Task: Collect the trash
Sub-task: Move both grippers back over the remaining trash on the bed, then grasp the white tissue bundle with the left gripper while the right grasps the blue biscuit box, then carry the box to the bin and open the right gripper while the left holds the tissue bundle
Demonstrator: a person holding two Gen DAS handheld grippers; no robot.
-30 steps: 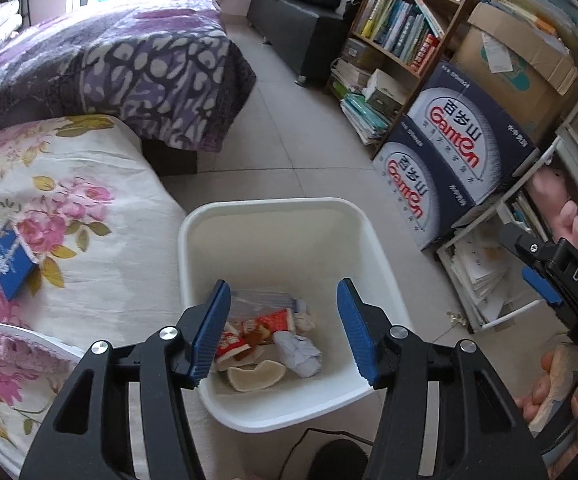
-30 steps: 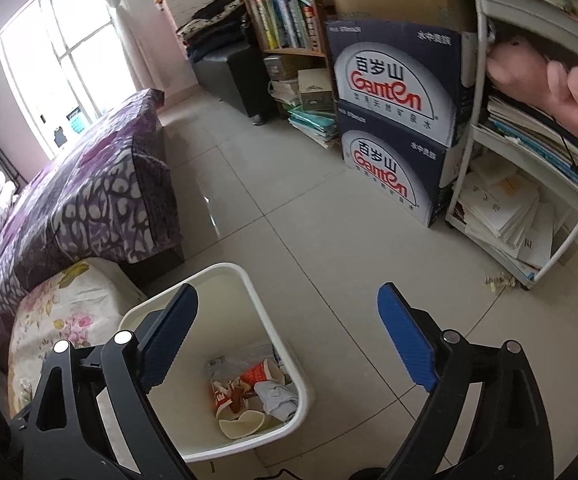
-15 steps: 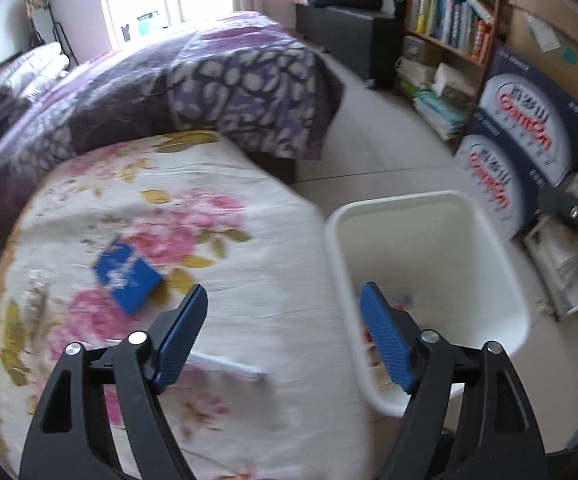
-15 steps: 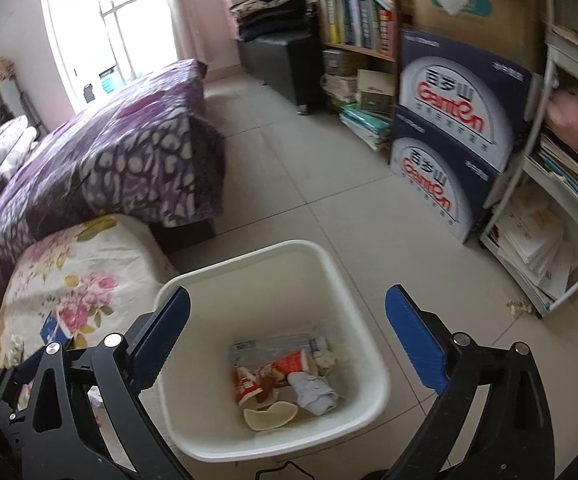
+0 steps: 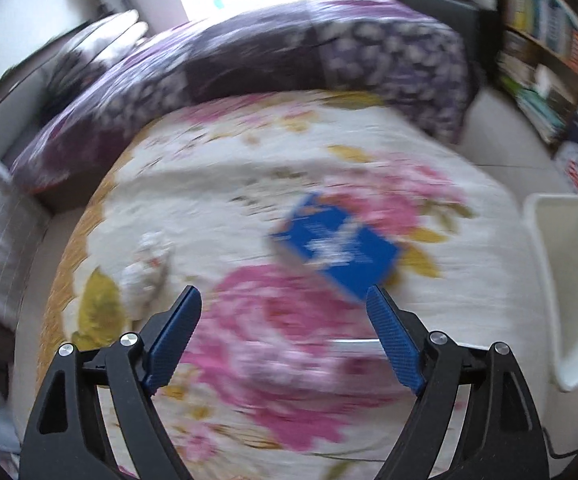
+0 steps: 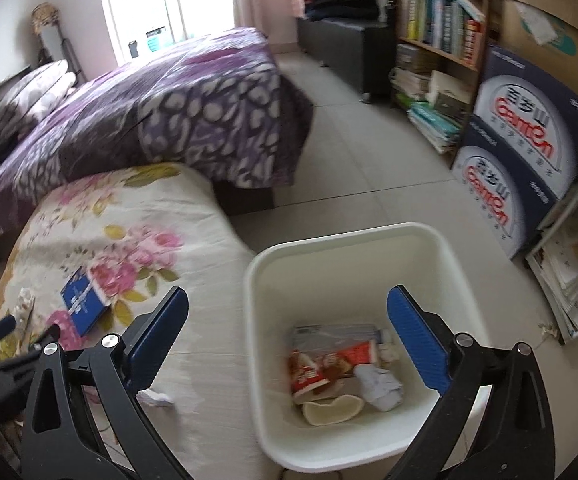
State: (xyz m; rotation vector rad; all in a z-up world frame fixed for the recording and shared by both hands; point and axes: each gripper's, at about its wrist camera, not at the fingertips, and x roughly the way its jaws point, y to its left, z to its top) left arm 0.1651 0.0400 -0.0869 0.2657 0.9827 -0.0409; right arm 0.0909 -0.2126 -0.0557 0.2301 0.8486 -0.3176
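My left gripper point(image 5: 283, 296) hangs over the floral bed sheet point(image 5: 249, 184), its jaws opening with nothing between them. A blue box point(image 5: 337, 252) lies just beyond its right finger, and a crumpled white tissue point(image 5: 145, 268) lies to the left. This view is blurred. My right gripper point(image 6: 288, 294) is open and empty above the left rim of the white bin point(image 6: 369, 236). The bin holds a red wrapper point(image 6: 309, 372), a grey-white wad point(image 6: 381, 388) and other scraps. On the bed, the right wrist view also shows the blue box point(image 6: 83, 302) and a white tissue point(image 6: 157, 396).
A purple patterned quilt point(image 6: 177, 112) covers the far part of the bed. A bookshelf point(image 6: 441, 20), two stacked dark blue water boxes point(image 6: 521, 152) and a white rack with papers point(image 6: 569, 280) line the right wall. Tiled floor point(image 6: 361, 160) lies between.
My left gripper swung left from above the bin to above the bed, and its jaws widened. My right gripper also turned left, bringing the bed into view, and its jaws spread a little.
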